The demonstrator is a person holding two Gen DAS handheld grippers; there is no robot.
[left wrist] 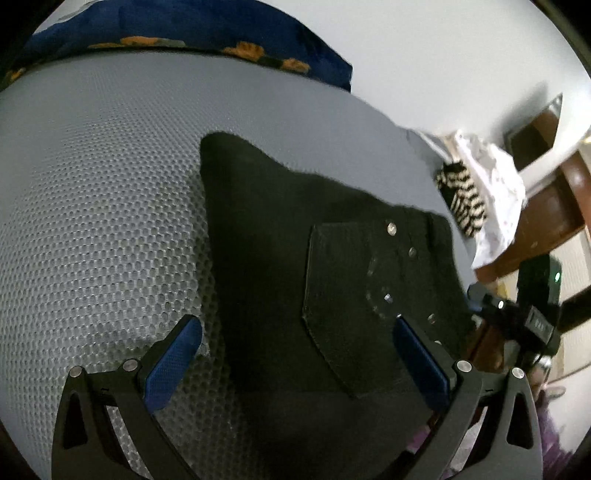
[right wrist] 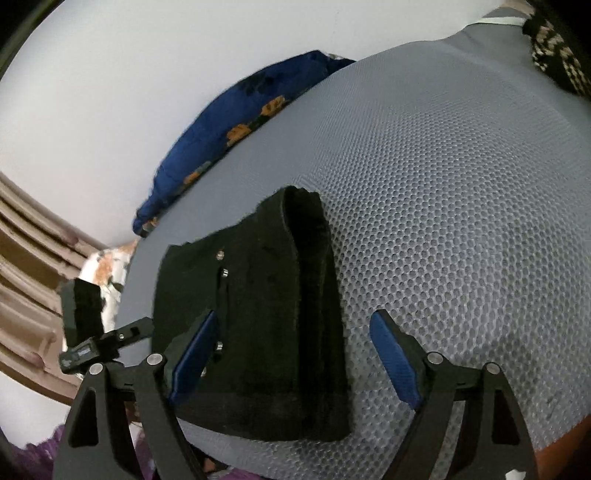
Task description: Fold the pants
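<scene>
The black pants [left wrist: 295, 258] lie folded into a compact stack on the grey mesh mattress [left wrist: 92, 221], back pocket with metal rivets on top. My left gripper [left wrist: 295, 343] is open, hovering over the pants' near edge, holding nothing. In the right wrist view the folded pants [right wrist: 258, 314] show stacked layers along their right side. My right gripper [right wrist: 291, 354] is open above the pants' near edge, with its left finger [right wrist: 192, 358] over the cloth and its right finger over the mattress [right wrist: 443, 221]. The other gripper [right wrist: 92, 347] shows at the left.
A blue pillow with orange flowers [left wrist: 184, 33] lies at the mattress's far side by the white wall; it also shows in the right wrist view [right wrist: 229, 122]. A black-and-white striped cloth [left wrist: 461, 199] and white cloth [left wrist: 495, 192] hang by wooden furniture [left wrist: 546, 218] on the right.
</scene>
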